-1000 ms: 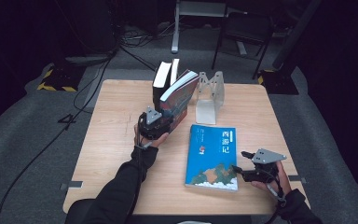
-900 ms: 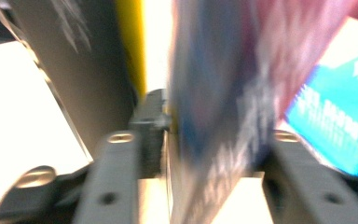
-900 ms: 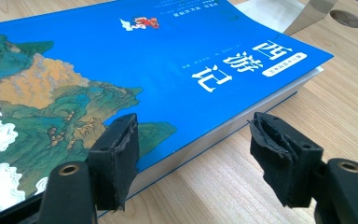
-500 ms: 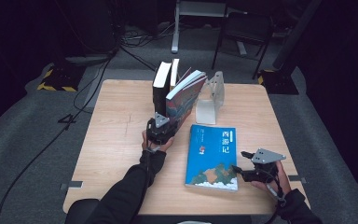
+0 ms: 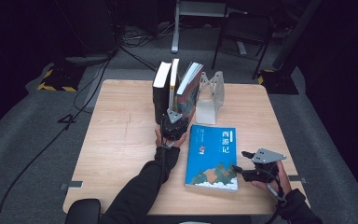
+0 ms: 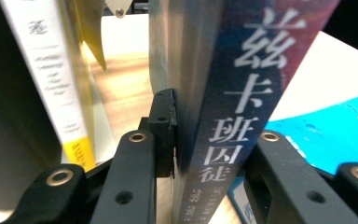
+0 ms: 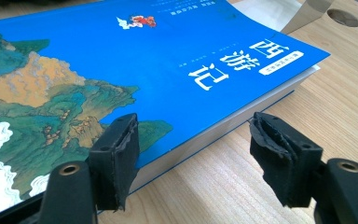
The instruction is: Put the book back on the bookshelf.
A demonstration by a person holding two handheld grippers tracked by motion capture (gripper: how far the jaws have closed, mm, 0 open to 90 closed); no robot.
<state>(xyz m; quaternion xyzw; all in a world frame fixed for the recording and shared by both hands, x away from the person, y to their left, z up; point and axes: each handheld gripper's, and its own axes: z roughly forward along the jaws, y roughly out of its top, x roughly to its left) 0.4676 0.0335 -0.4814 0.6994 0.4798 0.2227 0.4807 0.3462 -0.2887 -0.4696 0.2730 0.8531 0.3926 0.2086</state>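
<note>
Nearest: right gripper (image 5: 239, 171) sits low at the table's (image 5: 121, 140) near right edge, jaws spread wide, holding nothing. In the right gripper view its pads (image 7: 116, 158) straddle the bottom right corner of the blue book (image 5: 213, 156): one pad over the cover, the other out over bare wood, apart from the book's edge. Blue book lies flat, cover up, near the right side of the table, white page block visible along its edge (image 7: 223, 128).

Further in: left gripper (image 5: 174, 125) is at mid-table, pointing away from the person at the row of upright books. Left gripper view shows its jaws closed on the dark-spined book (image 6: 223, 107), one pad (image 6: 165, 133) pressed to the cover, the other jaw behind the spine side. That book (image 5: 189, 91) stands tilted, leaning right, rightmost in the row.

Beside it: a white-spined book (image 6: 51, 79) upright, then a black book (image 5: 161, 91) at the left end.

Farthest: a clear bookend (image 5: 209, 98) just right of the tilted book, toward the back edge.
</note>
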